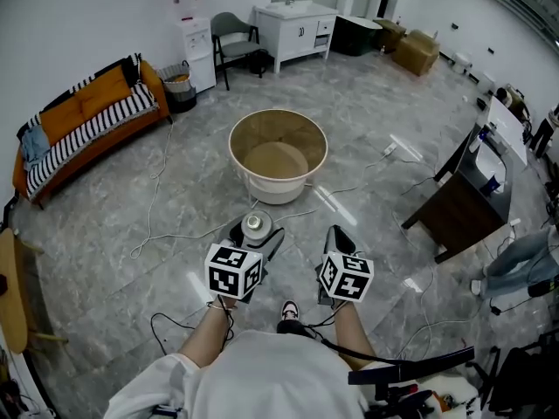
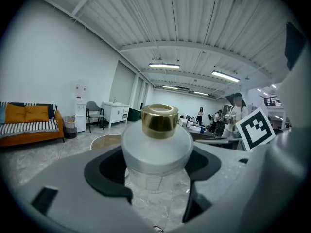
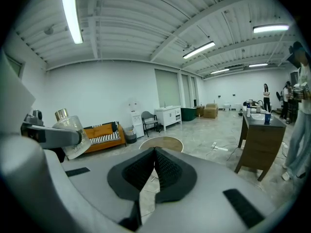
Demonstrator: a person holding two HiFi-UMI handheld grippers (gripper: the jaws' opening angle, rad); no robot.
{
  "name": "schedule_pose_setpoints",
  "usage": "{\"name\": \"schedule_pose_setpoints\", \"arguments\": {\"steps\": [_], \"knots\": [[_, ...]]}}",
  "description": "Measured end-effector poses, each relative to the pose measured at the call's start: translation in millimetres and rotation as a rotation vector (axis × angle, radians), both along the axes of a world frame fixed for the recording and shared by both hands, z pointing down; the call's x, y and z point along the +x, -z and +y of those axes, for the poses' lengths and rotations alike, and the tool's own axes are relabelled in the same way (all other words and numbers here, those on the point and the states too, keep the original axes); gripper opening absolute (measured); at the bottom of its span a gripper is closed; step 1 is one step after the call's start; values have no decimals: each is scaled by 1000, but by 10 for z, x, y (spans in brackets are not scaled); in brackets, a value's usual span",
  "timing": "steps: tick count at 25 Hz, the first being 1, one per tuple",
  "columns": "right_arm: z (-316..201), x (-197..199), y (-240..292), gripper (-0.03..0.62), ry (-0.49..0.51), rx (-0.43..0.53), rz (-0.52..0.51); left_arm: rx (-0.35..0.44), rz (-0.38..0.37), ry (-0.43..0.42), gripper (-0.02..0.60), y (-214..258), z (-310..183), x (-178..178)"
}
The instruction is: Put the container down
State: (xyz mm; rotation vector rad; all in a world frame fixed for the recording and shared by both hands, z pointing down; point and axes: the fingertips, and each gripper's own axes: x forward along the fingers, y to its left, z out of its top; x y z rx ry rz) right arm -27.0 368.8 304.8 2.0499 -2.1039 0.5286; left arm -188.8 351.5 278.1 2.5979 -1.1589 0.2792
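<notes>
Well off to the left of the left gripper (image 1: 255,234), an orange sofa (image 1: 87,112) with a striped throw stands against the wall. The left gripper itself is clamped on the container (image 1: 254,223), a frosted bottle with a gold cap (image 2: 160,120). In the left gripper view the dark pads press against both sides of the bottle's body just under its shoulder, with the jaws set wide to take its width. The shoulder and cap stand up above the jaws. The container hangs in the air in front of the person, clear of the grey tiled floor (image 1: 175,208). From the right gripper view it shows at the far left, leaning a little.

Ahead of both grippers, past a loose white cable (image 1: 157,234) on the floor, sits a round pale tub (image 1: 276,187) with its mouth open upward. Farther beyond it are a grey chair (image 1: 231,37) and a white cabinet (image 1: 297,26) by the wall.

The right gripper (image 1: 339,238) is just beside the left one, level with it. Its ribbed pads are pressed together with nothing between them.

To the right of the right gripper stands a dark wooden bench (image 1: 458,203).
</notes>
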Motion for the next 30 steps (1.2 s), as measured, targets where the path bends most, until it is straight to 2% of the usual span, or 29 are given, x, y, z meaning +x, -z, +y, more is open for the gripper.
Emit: {"name": "schedule_pose_setpoints", "arguments": {"steps": [9, 30], "knots": [[-781, 307, 104, 23, 45, -7, -2, -14, -2, 49, 339, 63, -720, 289], [-2104, 1135, 12, 23, 116, -27, -27, -15, -20, 113, 339, 36, -1934, 1036]]}}
